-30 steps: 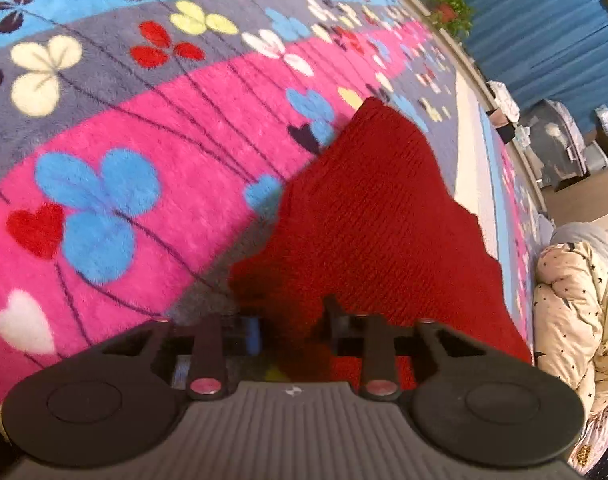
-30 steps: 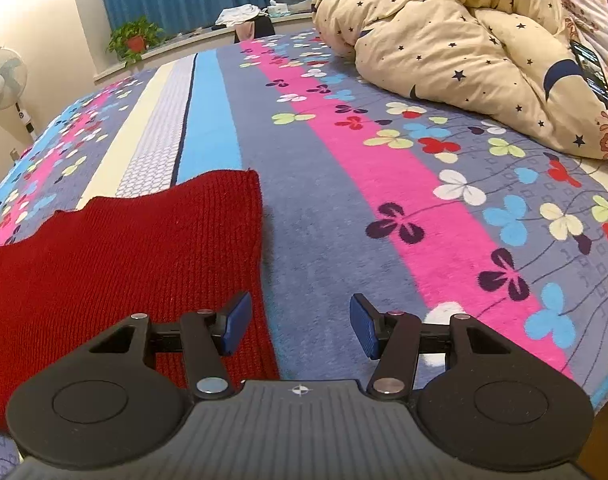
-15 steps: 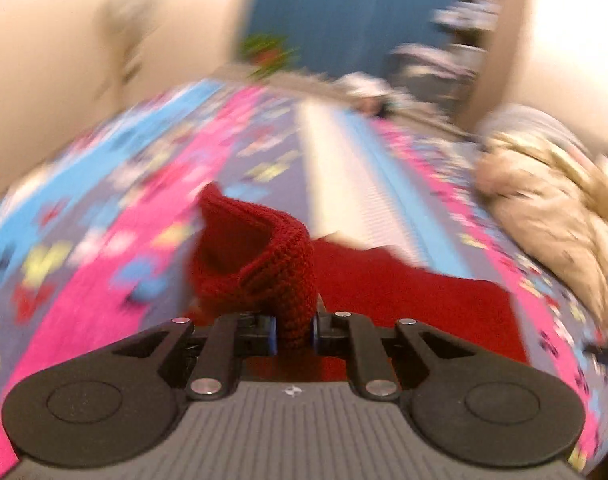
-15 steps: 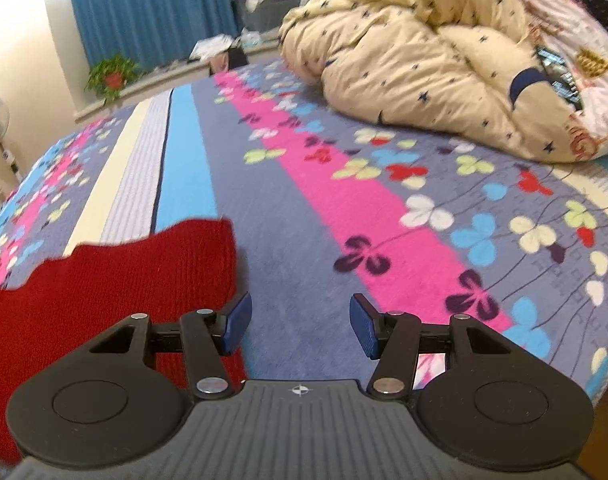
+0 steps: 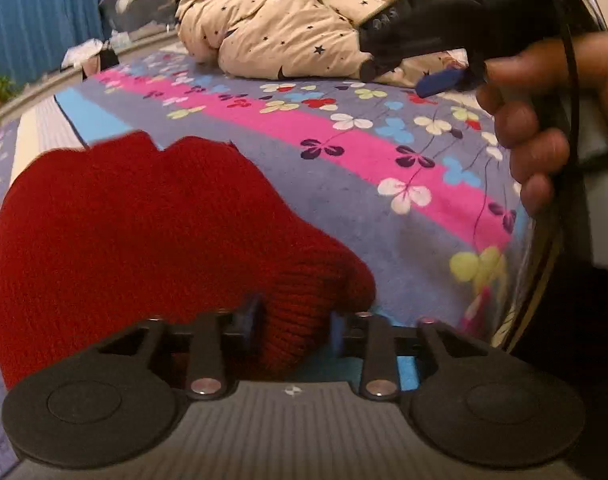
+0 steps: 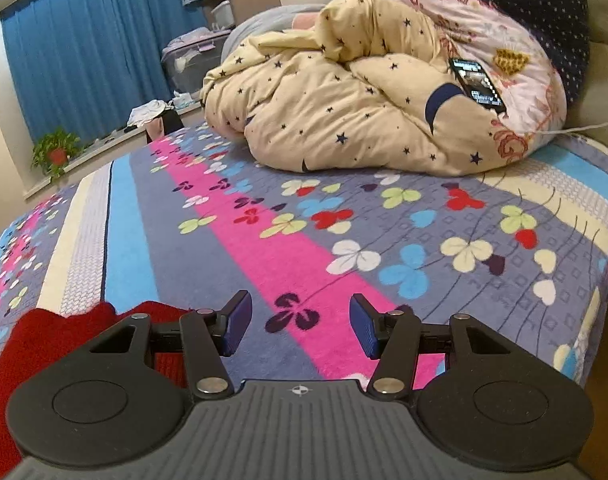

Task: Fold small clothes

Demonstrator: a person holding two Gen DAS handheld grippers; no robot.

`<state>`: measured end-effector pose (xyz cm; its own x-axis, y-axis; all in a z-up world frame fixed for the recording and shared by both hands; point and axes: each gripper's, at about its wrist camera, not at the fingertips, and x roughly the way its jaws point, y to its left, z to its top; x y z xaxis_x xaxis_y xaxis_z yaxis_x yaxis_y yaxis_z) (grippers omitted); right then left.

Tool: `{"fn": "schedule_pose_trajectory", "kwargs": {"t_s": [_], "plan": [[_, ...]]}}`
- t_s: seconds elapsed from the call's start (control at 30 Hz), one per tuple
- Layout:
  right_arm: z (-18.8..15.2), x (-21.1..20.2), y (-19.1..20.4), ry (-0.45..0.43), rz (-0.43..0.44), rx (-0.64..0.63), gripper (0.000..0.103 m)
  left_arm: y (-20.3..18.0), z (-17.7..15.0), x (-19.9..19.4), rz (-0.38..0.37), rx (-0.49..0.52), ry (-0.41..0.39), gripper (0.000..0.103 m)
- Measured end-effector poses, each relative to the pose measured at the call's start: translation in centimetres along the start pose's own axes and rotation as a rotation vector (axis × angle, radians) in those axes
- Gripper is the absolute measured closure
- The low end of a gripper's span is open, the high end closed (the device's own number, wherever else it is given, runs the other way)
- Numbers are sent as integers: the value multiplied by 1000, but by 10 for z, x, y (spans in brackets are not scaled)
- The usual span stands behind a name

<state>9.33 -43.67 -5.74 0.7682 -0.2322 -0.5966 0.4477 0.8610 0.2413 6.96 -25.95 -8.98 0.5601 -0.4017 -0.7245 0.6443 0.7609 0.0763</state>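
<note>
Here the left tool (image 5: 292,326) has just been opening around the red knit (image 5: 136,232); right tool (image 6: 298,330) gapes empty

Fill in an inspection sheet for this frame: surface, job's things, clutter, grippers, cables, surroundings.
Surface: bed with striped floral blanket.
Job's things: red knit garment folded over on the blanket, one bunched end between the left pads.
Clutter: star-print duvet heaped at the far side, phone lying on it.
Grippers: left hand-held gripper has just been opening, knit between its jaws, pads no longer pressing; right hand-held gripper open, empty, held in a hand.
Cables: white cord near the pillows; black cable along the right tool.
Surroundings: blue curtain, potted plant, storage boxes.
</note>
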Motion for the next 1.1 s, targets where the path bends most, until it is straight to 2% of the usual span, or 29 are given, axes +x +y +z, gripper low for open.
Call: {"fn": "schedule_pose_trajectory", "kwargs": {"t_s": [0.03, 0.1, 0.2, 0.27, 0.4, 0.5, 0.57, 0.63, 0.73, 0.83, 0.87, 0.9, 0.93, 0.97, 1.0, 1.03, 1.1], "plan": [[-1, 3, 0, 12, 13, 4, 47, 3, 1, -4, -26, -12, -9, 44], [-3, 5, 2, 35, 54, 6, 47, 19, 3, -24, -96, -59, -48, 39], [-6, 6, 11, 65, 141, 0, 46, 50, 4, -61, -109, -72, -108, 30], [-8, 7, 19, 86, 203, -4, 45, 72, 0, -84, -73, -61, -139, 29], [-19, 9, 43, 171, 338, -55, 37, 120, -29, -122, 34, -74, -142, 29], [-34, 11, 64, 252, 430, -132, 27, 154, -56, -138, 128, -135, -123, 28], [-46, 11, 77, 307, 472, -186, 22, 176, -75, -145, 166, -224, -115, 28], [-60, 13, 89, 359, 484, -259, 21, 195, -93, -149, 188, -331, -99, 28], [-75, 11, 105, 353, 433, -386, 21, 216, -100, -151, 241, -453, -35, 28], [-76, 9, 110, 337, 411, -405, 22, 223, -97, -156, 246, -453, -74, 28], [-76, 9, 110, 337, 408, -391, 23, 223, -96, -157, 261, -444, -74, 28], [-77, 8, 108, 334, 403, -380, 33, 223, -96, -156, 268, -440, -72, 28], [-76, 8, 107, 331, 402, -371, 47, 224, -95, -156, 268, -441, -70, 28], [-75, 7, 106, 336, 421, -359, 55, 223, -97, -158, 264, -445, -73, 28], [-75, 5, 104, 342, 446, -346, 70, 223, -97, -159, 258, -448, -78, 28], [-75, 3, 102, 339, 470, -337, 81, 221, -97, -159, 254, -445, -84, 28], [-74, -5, 102, 309, 493, -340, 84, 216, -96, -156, 260, -422, -93, 28]]}}
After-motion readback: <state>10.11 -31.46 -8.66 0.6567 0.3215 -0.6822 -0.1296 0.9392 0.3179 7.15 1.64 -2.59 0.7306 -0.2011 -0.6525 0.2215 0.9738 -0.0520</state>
